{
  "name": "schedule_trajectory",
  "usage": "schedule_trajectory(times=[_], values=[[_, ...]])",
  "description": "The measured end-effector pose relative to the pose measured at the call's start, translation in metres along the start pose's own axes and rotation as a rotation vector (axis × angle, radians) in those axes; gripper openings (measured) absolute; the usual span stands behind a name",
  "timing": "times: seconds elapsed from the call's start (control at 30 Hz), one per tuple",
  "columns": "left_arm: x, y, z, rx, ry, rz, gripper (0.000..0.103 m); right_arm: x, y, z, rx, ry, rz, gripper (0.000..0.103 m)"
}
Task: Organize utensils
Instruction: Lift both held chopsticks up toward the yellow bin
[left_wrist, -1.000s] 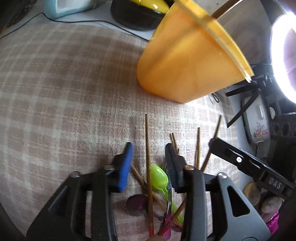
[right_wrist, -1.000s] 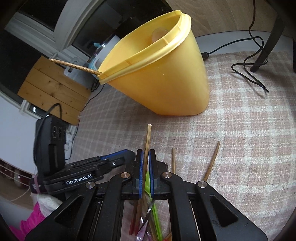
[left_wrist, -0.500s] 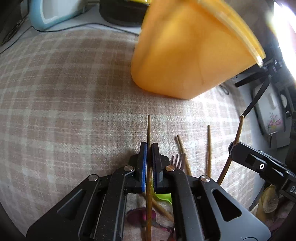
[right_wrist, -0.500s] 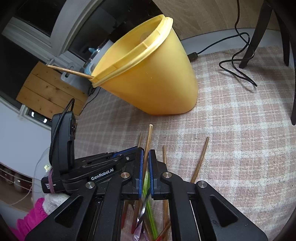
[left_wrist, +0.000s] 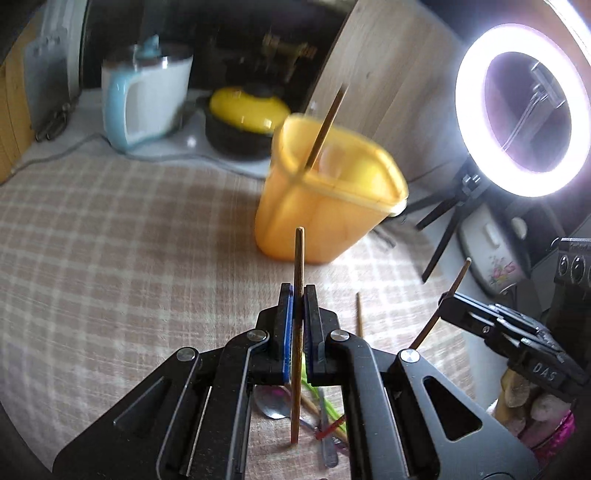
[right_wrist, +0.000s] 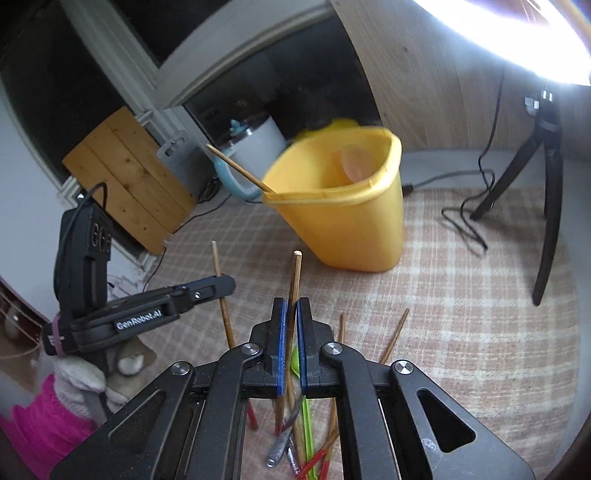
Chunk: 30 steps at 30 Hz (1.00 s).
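Both grippers are rising from the counter (left_wrist: 110, 258), each carrying one chopstick: left gripper (left_wrist: 298, 295) fingers, having just closed, are clamping a wooden chopstick (left_wrist: 297, 258); right gripper (right_wrist: 290, 306) fingers are pinching another chopstick (right_wrist: 294, 277). Ahead of both, the yellow bin (right_wrist: 351, 225) is waiting; tipping each stick upright over its rim should help.

Both wrist cameras sit just behind their claws, angled steeply down at the checked-cloth bench (left_wrist: 110, 258) from close above. Each faces the yellow plastic bucket (left_wrist: 325, 206) (right_wrist: 343, 221), their shared ground, from neighbouring sides.
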<state>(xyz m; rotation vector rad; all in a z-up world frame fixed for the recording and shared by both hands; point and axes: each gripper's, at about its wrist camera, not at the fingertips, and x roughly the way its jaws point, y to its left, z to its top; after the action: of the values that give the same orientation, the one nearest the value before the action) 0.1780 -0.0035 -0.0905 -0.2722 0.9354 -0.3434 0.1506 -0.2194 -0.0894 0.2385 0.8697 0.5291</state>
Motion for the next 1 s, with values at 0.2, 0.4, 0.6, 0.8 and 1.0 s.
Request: schedule_trajectory(times=[0.2,0.4,0.6,0.8,1.0], values=[[-0.025,-0.027,0.021,0.028,-0.104,-0.026,0.003,-0.029,0.02,0.011,-0.078,-0.103,-0.053,0.004],[-0.046,-0.048,0.042,0.071,-0.19,-0.036,0.003,-0.047,0.026,0.025,-0.095,-0.169,-0.076,0.003],[-0.062,-0.062,0.069,0.11,-0.266,-0.042,0.003,-0.069,0.032,0.04,-0.11,-0.242,-0.095,0.003],[-0.068,-0.071,0.097,0.135,-0.32,-0.043,0.003,-0.09,0.043,0.061,-0.162,-0.331,-0.139,0.003],[-0.074,-0.073,0.122,0.135,-0.371,-0.054,0.003,-0.097,0.049,0.083,-0.2,-0.384,-0.175,0.003]])
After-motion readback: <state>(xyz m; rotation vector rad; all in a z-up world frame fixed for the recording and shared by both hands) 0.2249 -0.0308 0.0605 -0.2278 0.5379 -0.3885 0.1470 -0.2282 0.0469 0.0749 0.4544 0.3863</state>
